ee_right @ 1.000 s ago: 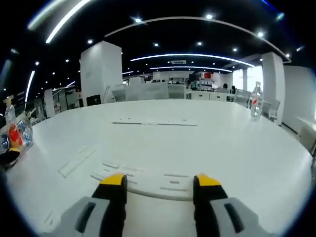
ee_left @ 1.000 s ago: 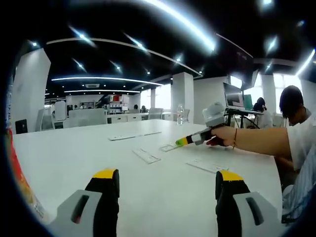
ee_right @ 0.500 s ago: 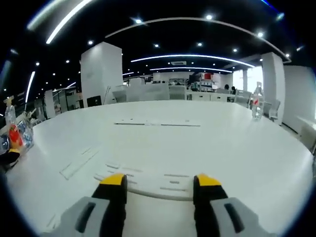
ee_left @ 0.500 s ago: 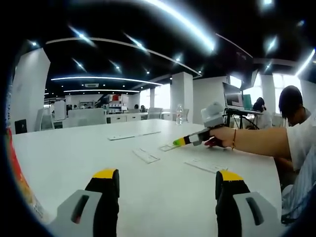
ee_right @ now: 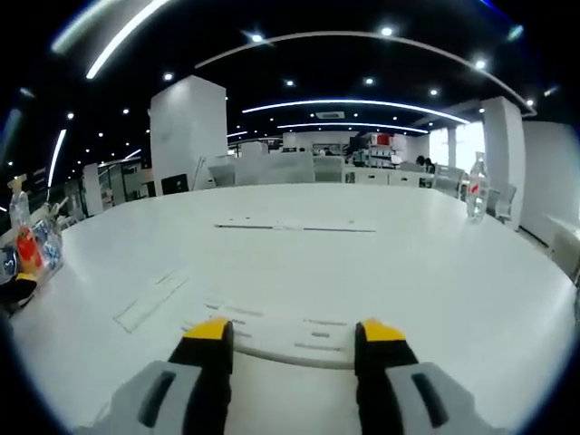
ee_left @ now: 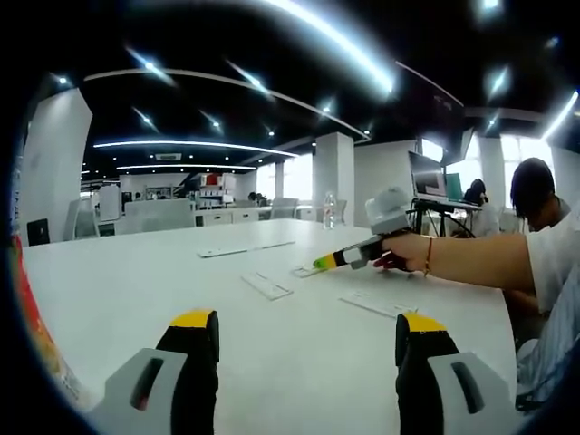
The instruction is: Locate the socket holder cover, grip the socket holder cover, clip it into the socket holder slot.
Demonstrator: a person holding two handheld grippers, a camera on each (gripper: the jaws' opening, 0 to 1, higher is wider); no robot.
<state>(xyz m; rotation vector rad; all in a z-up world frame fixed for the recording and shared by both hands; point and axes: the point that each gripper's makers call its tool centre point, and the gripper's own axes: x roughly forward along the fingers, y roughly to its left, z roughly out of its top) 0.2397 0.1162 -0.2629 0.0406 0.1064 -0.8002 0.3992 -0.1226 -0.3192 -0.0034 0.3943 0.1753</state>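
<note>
1. Standing wide apart with nothing between them, the right gripper's (ee_right: 294, 335) yellow-tipped jaws frame a flat white cover (ee_right: 290, 340) that lies on the table (ee_right: 435, 263) just ahead of the tips; no contact shows.

2. Spread equally wide and empty, the left gripper's (ee_left: 308, 326) jaws hover over bare tabletop, with a short white strip (ee_left: 267, 286) lying well ahead of them.

3. Seen from the left gripper view, the right gripper (ee_left: 349, 257) is held by a hand (ee_left: 408, 251) with its tip low, close to a small strip at the table's middle.

4. Further out in the right gripper view lie a long strip (ee_right: 294, 226) across the table and a slanted one (ee_right: 149, 302) to the left; which of these is the holder with the slot, I cannot tell.

5. Beyond those, a bottle (ee_right: 476, 187) stands at the far right edge, and coloured containers (ee_right: 27, 245) sit at the left edge.

6. Risks, as I judge them:
   - The cover is thin, flat and white on white, so closing the jaws may slide over it or push it away rather than catch it.
   - Several similar strips invite picking the wrong part.
   - The left gripper is far from the parts, so an unsteadied holder could shift when the cover is pressed in.
</note>
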